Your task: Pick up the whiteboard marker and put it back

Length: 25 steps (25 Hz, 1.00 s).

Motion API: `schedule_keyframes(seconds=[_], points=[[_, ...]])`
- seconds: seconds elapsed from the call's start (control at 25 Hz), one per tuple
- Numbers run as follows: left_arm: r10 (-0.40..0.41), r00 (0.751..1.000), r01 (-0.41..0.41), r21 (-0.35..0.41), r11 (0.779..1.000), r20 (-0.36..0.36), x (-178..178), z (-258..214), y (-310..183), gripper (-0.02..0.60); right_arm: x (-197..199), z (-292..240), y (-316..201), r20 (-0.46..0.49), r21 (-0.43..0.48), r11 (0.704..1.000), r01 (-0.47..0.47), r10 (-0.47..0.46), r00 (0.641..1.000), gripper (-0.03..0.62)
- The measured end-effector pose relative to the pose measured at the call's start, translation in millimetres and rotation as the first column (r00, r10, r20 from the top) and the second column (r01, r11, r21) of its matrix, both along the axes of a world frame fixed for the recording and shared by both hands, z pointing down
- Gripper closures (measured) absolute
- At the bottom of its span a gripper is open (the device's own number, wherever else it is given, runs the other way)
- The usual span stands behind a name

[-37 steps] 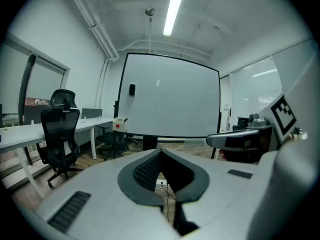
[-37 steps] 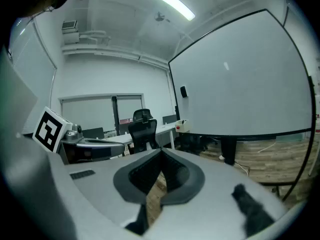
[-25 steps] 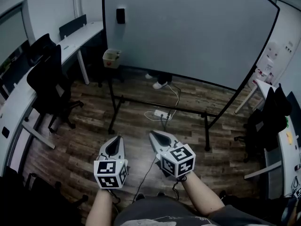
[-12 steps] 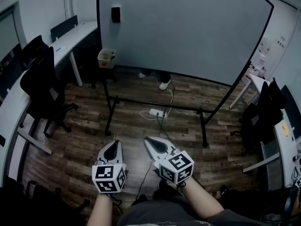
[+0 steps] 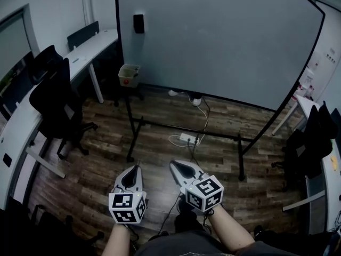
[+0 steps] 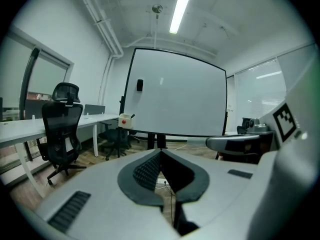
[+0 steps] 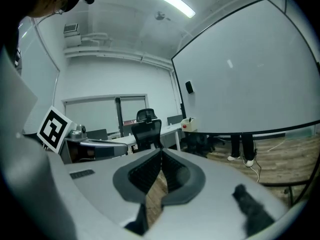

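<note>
Your left gripper (image 5: 132,167) sits low in the head view, just left of centre. Its jaws are closed tip to tip and nothing is between them, as the left gripper view (image 6: 160,151) shows plainly. Your right gripper (image 5: 173,163) is just beside it, to the right. Its jaws are also pressed together and empty, which the right gripper view (image 7: 161,152) confirms. Both grippers hang above the wooden floor (image 5: 96,164), well short of the whiteboard (image 5: 224,36).

The whiteboard fills the upper middle and right of the head view on its black stand (image 5: 133,137). A black eraser (image 5: 138,23) sticks to its upper left corner. A small box (image 5: 128,74) with a red dot hangs at the board's lower left. In the left gripper view a dark stick (image 6: 132,115) pokes out of that box. From here you cannot tell whether it is the whiteboard marker, and no marker shows clearly anywhere else.

A power strip (image 5: 187,138) and its cable lie on the floor under the board. Someone's shoes (image 5: 197,101) show behind it. A black office chair (image 5: 56,97) stands at the left, by a white desk (image 5: 80,52).
</note>
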<state>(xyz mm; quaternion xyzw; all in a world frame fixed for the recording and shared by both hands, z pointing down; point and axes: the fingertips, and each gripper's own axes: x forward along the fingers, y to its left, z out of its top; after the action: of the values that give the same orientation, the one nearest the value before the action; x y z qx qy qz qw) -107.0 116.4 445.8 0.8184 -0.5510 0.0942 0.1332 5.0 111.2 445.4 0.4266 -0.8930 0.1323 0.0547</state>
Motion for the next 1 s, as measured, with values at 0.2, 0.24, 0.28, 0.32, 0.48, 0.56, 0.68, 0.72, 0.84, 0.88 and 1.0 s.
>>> schedule_keyframes(seconds=[0.2,0.24,0.28,0.32,0.48,0.56,0.68,0.72,0.84,0.88,1.0], points=[[-0.043,0.999,0.043,-0.005,0.999,0.024,9,-2,-40,0.568,14,-7,-58,0.028,0.007,1.000,0.022,-0.022,0.999,0.571],[-0.054,0.998,0.054,-0.003,0.999,0.028,12,-4,-49,0.568,16,-8,-71,0.032,0.011,0.999,0.033,-0.033,0.999,0.570],[-0.065,0.997,0.065,0.000,0.998,0.032,14,-5,-58,0.568,18,-10,-83,0.034,0.014,0.999,0.044,-0.044,0.998,0.571],[-0.077,0.996,0.077,0.003,0.997,0.035,16,-6,-67,0.568,20,-11,-95,0.036,0.018,0.998,0.053,-0.054,0.998,0.570],[-0.129,0.991,0.128,0.011,0.992,0.047,25,-12,-101,0.568,29,-15,-137,0.050,0.020,0.995,0.101,-0.102,0.994,0.570],[-0.163,0.986,0.163,0.013,0.987,0.045,28,-15,-116,0.568,33,-14,-152,0.050,0.018,0.991,0.131,-0.132,0.990,0.570],[-0.213,0.976,0.212,0.015,0.977,0.041,34,-16,-134,0.568,40,-10,-175,0.051,0.009,0.986,0.168,-0.168,0.984,0.569],[-0.226,0.973,0.226,0.015,0.974,0.042,36,-15,-140,0.568,43,-8,-182,0.054,0.005,0.984,0.179,-0.179,0.982,0.570],[-0.260,0.965,0.260,0.011,0.966,0.043,42,-14,-153,0.568,50,-3,-204,0.058,-0.008,0.980,0.201,-0.200,0.978,0.570],[-0.268,0.962,0.268,0.008,0.963,0.044,43,-13,-156,0.568,51,-2,-209,0.062,-0.014,0.979,0.202,-0.201,0.978,0.569],[-0.281,0.958,0.282,0.001,0.959,0.050,44,-12,-163,0.568,48,-2,-221,0.083,-0.021,0.978,0.208,-0.206,0.975,0.569]])
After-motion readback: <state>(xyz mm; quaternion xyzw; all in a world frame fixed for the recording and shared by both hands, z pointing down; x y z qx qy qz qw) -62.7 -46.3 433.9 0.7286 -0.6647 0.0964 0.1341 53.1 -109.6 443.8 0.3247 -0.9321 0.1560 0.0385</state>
